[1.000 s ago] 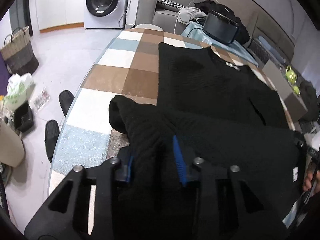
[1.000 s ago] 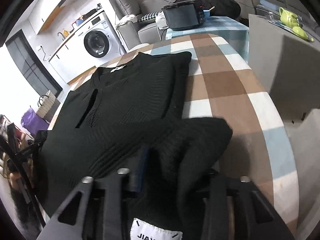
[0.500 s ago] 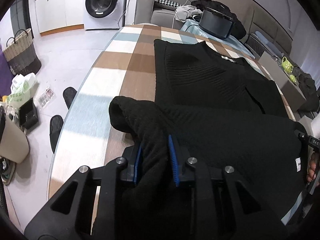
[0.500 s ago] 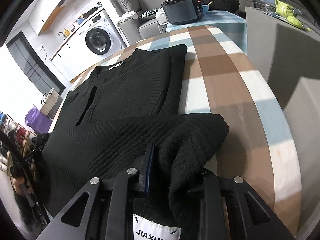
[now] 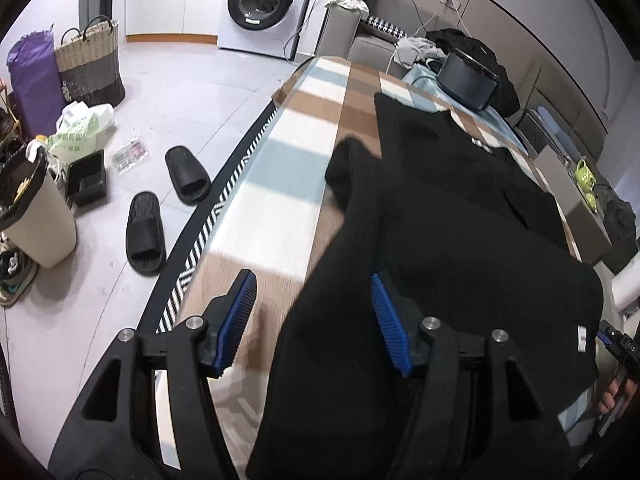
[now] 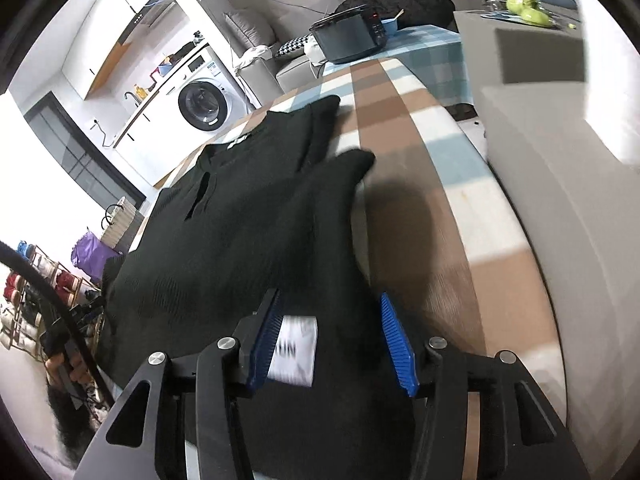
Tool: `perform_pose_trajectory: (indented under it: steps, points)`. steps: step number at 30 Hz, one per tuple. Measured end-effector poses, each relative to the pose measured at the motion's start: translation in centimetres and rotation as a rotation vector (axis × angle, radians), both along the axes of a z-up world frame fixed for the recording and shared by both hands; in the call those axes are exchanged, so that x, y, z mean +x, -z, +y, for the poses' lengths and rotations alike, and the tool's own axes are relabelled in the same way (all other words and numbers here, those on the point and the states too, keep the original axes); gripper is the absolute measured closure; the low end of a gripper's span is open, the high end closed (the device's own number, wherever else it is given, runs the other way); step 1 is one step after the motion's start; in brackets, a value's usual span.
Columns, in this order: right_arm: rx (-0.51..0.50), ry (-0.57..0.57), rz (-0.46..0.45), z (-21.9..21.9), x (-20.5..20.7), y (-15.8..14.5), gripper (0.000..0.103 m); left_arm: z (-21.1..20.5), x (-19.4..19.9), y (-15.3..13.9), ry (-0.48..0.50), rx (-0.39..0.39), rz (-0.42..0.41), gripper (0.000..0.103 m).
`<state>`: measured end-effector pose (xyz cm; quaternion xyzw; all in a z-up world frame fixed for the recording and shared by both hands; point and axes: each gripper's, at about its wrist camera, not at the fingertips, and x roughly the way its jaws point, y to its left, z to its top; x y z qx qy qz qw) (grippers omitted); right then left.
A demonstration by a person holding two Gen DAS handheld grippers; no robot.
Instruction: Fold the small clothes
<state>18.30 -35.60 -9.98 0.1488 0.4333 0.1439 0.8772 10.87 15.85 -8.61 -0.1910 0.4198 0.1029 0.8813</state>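
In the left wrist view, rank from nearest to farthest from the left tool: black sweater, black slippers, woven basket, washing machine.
1. Black sweater: lying between the open pads of the left tool.
2. Black slippers: floor, left of the table.
3. Woven basket: far left.
4. Washing machine: back wall.

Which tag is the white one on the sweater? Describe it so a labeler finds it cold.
Start at the checked tablecloth and the black knit sweater spread across it. Follow the sweater to its near edge, between the right gripper and its open blue pads. The white woven label lies there, the only white patch with dark lettering on that near fold, unlike the smaller neck tag far up.
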Motion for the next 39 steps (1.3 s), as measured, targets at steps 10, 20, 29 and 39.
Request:
perform_pose_trajectory:
  steps: [10,20,29,39]
  points:
    - [-0.012,0.013,0.007,-0.1,-4.3,0.2,0.052,-1.9,-3.3,1.2,0.027,-0.048,0.028,0.047]
    - [-0.086,0.066,0.035,-1.0,-5.3,0.8,0.051,-2.5,-3.6,1.0,0.028,-0.039,0.045,0.047]
    - [0.03,0.091,0.012,-2.1,-7.6,1.5,0.052,-2.8,-4.0,1.0,0.02,-0.045,0.038,0.047]
    - [-0.038,0.033,-0.027,0.3,-1.0,0.8,0.052,-2.6,-0.8,1.1,-0.007,-0.007,0.043,0.049]
